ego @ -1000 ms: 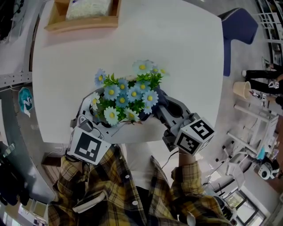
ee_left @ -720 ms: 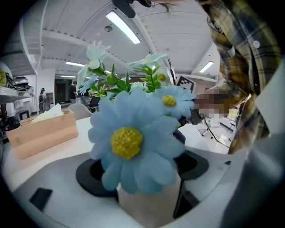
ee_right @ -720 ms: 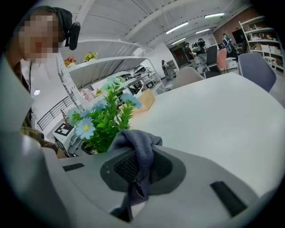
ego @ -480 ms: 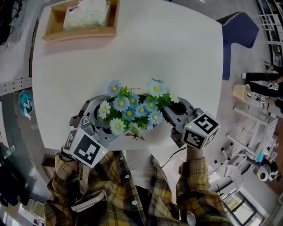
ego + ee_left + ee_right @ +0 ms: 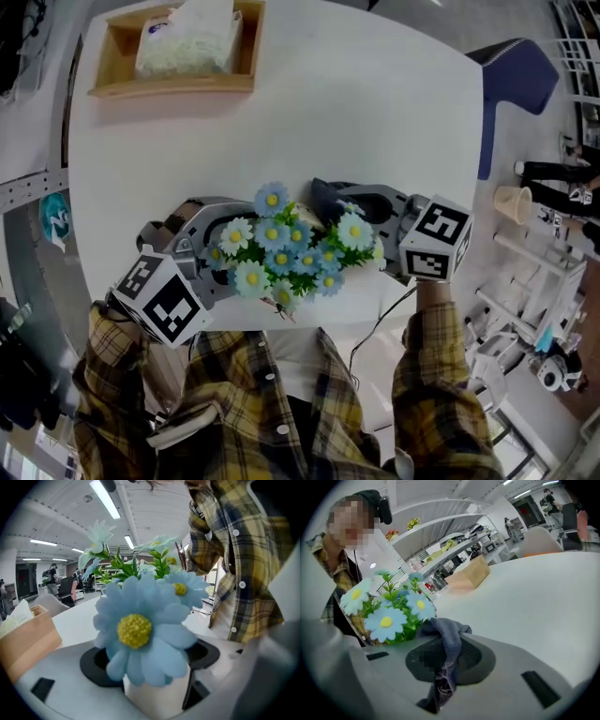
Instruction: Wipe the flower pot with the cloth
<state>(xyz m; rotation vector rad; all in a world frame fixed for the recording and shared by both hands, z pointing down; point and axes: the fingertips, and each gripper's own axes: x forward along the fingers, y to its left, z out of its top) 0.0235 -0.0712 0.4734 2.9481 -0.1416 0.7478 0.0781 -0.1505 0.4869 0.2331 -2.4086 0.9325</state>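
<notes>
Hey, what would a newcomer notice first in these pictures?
A bunch of blue and white daisies stands out by the near edge of the table, between both claws. The left claw grips their white flower pot, and the right claw pinches a grey cloth beside the blooms. A wooden tissue box stands at the far left corner.

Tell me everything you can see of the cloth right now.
The cloth is dark blue-grey, soft woven fabric, crumpled into a narrow bunch. The right gripper is shut on its lower part; the free end rises past the jaws and folds over beside the blue flowers. From the head view it is a dark tip above the white table. Whether it touches the flower pot cannot be told.
</notes>
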